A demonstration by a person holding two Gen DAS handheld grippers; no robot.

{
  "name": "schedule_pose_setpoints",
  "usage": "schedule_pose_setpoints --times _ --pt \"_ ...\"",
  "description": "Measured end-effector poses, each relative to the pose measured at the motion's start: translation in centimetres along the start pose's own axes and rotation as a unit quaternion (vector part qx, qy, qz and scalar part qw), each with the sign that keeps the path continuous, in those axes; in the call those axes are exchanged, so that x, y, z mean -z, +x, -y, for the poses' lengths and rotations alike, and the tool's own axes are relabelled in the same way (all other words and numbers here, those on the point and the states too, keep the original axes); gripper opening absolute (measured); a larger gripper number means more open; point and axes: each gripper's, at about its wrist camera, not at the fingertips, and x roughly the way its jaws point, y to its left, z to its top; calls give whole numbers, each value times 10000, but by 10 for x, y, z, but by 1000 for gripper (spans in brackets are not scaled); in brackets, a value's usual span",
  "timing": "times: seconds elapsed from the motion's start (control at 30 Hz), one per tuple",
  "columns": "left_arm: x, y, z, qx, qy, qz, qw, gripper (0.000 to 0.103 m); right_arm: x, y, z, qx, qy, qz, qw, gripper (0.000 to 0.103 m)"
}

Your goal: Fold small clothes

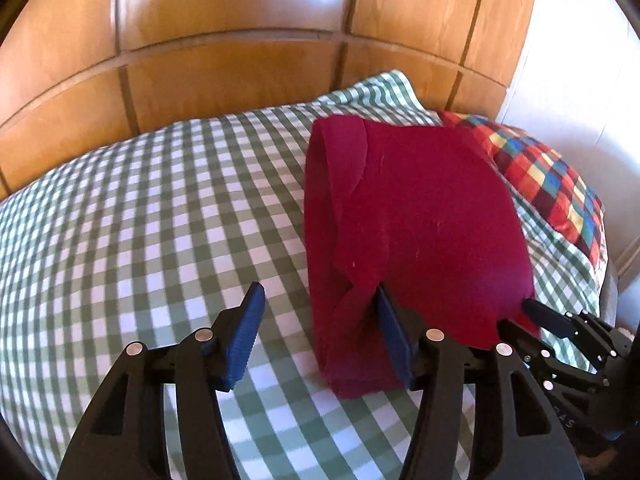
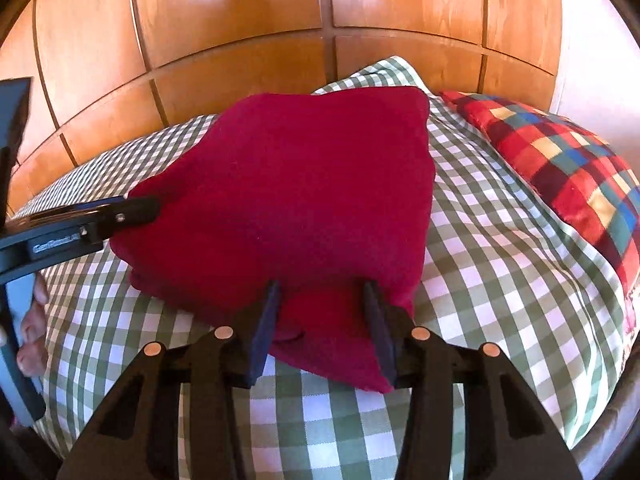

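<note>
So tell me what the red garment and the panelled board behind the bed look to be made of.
Red garment: soft matte cloth, probably fleece or knit; its surface looks fuzzy and it drapes in limp folds. Panelled board: wood or wood veneer, glossy varnish; grain shows and bright window glare reflects off it.

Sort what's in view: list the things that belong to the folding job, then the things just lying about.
Part of the job:
red garment
left gripper, open
right gripper, open around the garment's near edge

Just lying about:
green checked bedcover
multicoloured checked pillow
wooden headboard

Blurred white lettering on left claw (image 2: 138, 210) body, unreadable.
</note>
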Motion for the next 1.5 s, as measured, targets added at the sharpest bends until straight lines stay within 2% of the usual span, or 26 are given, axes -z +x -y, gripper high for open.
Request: schedule_pose_setpoints --times 0.13,0.27,0.5,0.57,0.67,0.73,0.77,1.0,1.17,1.5 --pt "5 -20 4 -135 -35 235 9996 56 3 -14 -3 57 1 28 10000 55" --pt "10 -41 6 -199 -29 430 9989 62 11 -20 -10 102 -92 -32 9999 68" --pt "20 -62 7 -301 -9 534 9981 62 24 -24 -20 266 -171 -139 9994 80" --pt "23 -68 7 -347 -31 569 9978 72 25 -31 -22 299 -62 -106 9995 84" --pt "30 -78 7 -494 -53 694 9963 75 22 -43 -24 500 111 54 9987 92" --pt "33 -83 7 -589 -48 718 9957 84 19 -55 -29 751 263 229 9966 97" --pt "35 -85 7 -628 -54 747 9952 85 17 -61 -31 878 352 317 9950 99" --pt "49 -104 0 -920 -127 927 9914 99 3 -88 -42 1299 744 777 9857 101" --pt "51 -113 -10 -1034 -292 936 9898 99 1 -96 -56 1394 651 909 9839 101" --pt "55 -126 -4 -1096 -163 1090 9878 99 7 -103 -70 1321 603 993 9844 101"
